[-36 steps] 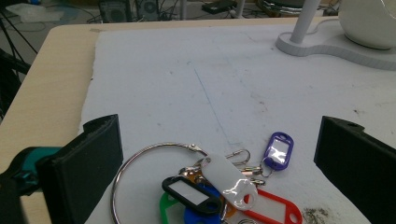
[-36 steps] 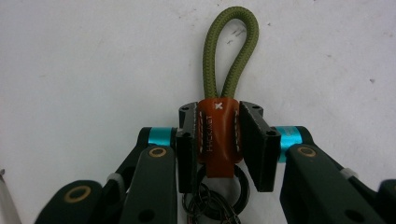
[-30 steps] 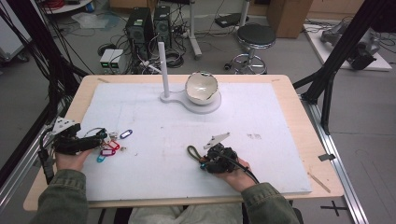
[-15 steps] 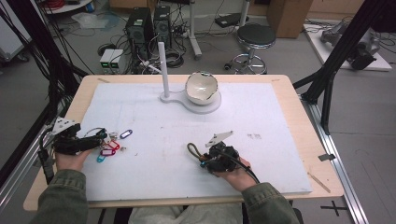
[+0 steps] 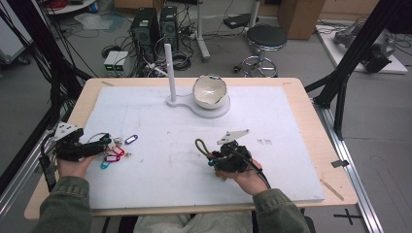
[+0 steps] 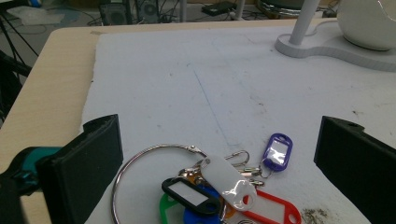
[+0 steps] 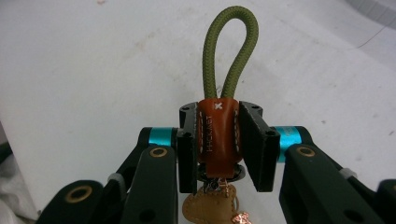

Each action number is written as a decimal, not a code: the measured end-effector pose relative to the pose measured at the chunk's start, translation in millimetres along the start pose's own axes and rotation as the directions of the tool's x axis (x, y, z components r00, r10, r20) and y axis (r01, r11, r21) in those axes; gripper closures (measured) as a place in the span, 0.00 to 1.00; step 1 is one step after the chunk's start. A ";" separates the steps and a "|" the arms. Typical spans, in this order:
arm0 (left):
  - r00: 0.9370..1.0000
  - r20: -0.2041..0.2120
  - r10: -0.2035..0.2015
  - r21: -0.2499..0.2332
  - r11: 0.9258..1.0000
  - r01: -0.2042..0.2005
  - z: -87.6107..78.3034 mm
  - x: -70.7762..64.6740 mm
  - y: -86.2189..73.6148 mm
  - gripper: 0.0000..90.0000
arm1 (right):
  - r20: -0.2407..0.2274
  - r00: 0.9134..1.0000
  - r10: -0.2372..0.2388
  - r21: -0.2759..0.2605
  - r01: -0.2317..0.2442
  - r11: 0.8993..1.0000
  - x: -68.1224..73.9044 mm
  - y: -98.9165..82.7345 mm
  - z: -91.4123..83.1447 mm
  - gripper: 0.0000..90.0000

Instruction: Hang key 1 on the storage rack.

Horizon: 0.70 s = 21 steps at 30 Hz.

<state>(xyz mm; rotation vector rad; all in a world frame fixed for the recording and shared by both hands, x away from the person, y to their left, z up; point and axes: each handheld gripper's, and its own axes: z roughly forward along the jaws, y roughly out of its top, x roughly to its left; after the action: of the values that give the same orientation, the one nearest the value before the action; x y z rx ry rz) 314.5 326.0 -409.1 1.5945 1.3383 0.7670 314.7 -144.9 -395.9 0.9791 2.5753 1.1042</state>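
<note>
My right gripper (image 7: 219, 122) is shut on the brown leather sleeve (image 7: 217, 140) of a keychain. Its olive cord loop (image 7: 231, 46) sticks out past the jaws, and a tan charm hangs below. In the high view this gripper (image 5: 213, 156) is at the mat's near middle, with the cord loop (image 5: 199, 145) pointing left. My left gripper (image 6: 218, 135) stands open over a metal ring of coloured key tags (image 6: 219, 191), which lies on the mat between the wide-apart jaws. From above, that gripper (image 5: 104, 142) is at the mat's left edge, beside the key tags (image 5: 115, 153).
A white bowl (image 5: 210, 91) and a white upright post (image 5: 168, 68) stand on a white base (image 5: 184, 104) at the back middle of the white mat (image 5: 272, 121). The wooden table edge (image 5: 335, 160) runs along the right.
The right gripper has shifted very slightly away from the person with the keychain still in it. The left gripper and the key tags have stayed put.
</note>
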 end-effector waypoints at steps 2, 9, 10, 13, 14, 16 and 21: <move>1.000 -0.001 0.002 0.002 1.000 -0.002 -0.3 0.1 0.0 0.02 | -0.001 1.000 0.003 -0.019 -0.003 1.000 -2.5 2.4 -4.0 0.77; 1.000 -0.008 0.000 -0.001 1.000 0.000 -4.5 -0.3 -1.5 0.02 | 0.003 0.999 0.050 -0.082 -0.050 0.995 -11.6 7.6 -21.3 0.77; 1.000 -0.008 -0.005 -0.001 1.000 0.005 -5.0 -0.6 -1.7 0.02 | 0.006 0.998 0.056 -0.086 -0.055 0.995 -13.5 8.3 -23.3 0.77; 1.000 -0.008 -0.003 -0.003 1.000 0.003 -6.4 -0.9 -2.0 0.02 | 0.011 0.998 0.069 -0.101 -0.068 0.993 -19.8 11.5 -28.4 0.77; 1.000 -0.008 -0.004 -0.003 1.000 0.004 -6.4 -1.0 -2.1 0.02 | 0.014 0.997 0.077 -0.108 -0.075 0.991 -21.5 13.2 -30.3 0.77; 1.000 -0.010 -0.001 -0.001 1.000 0.001 -6.4 -1.2 -2.1 0.02 | 0.010 0.997 0.083 -0.123 -0.081 0.989 -25.1 17.4 -34.0 0.77; 1.000 -0.015 -0.001 -0.002 1.000 0.001 -6.9 -1.1 -2.1 0.02 | 0.018 0.997 0.073 -0.146 -0.069 0.987 -30.4 30.8 -40.9 0.77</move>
<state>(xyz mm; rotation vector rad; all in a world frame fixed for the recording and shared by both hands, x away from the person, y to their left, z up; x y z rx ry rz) 307.3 326.6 -408.1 1.5887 1.3483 0.7804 337.4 -172.3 -348.2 1.0493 2.4194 1.2698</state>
